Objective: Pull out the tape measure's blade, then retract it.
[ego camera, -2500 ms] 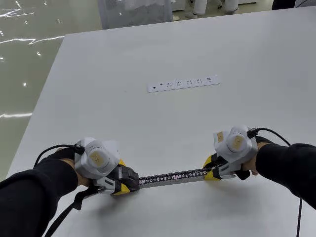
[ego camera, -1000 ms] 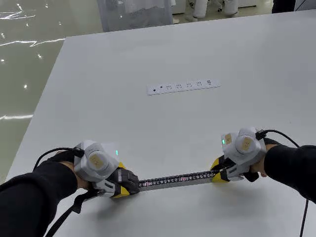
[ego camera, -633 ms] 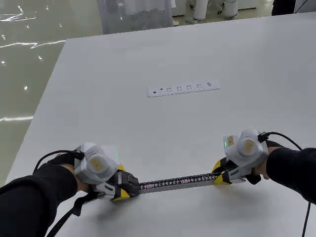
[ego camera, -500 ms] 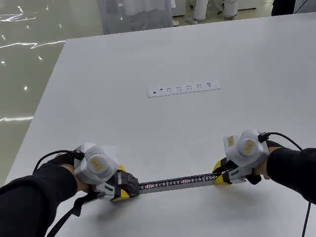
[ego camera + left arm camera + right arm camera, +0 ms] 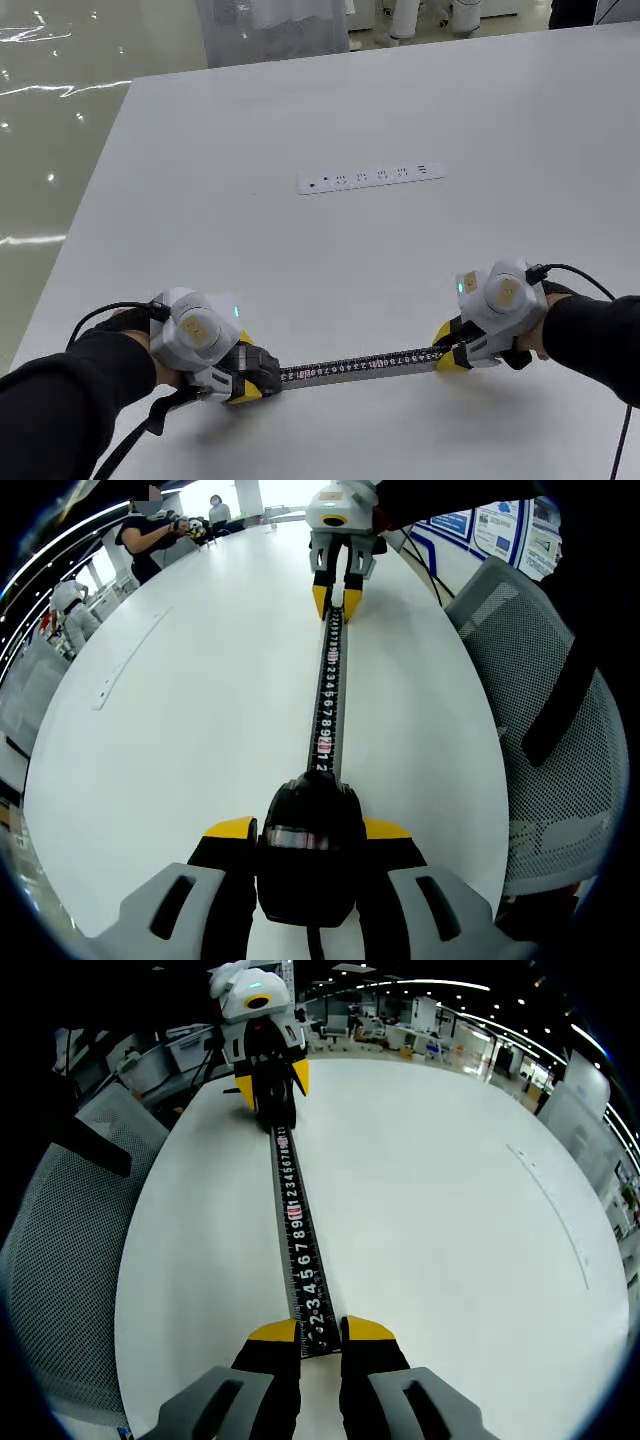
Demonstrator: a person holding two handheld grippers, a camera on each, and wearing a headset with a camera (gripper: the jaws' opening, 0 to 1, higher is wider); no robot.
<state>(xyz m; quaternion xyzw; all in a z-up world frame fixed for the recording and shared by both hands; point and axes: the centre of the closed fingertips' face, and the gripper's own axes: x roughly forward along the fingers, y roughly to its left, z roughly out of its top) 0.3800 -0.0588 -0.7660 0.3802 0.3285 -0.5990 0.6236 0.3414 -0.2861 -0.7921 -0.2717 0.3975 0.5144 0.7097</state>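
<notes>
Plainly, blade (image 5: 298,1250) digits 2 to 9 run from the right tool (image 5: 320,1332).

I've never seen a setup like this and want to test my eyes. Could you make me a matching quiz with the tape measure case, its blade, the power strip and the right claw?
Things:
1 tape measure case
2 blade
3 power strip
4 right claw

States:
A lying alone farther up the table
B shut on the blade's end
C gripped in the left claw
D stretched out between both claws

Pairs: 1-C, 2-D, 3-A, 4-B
</notes>
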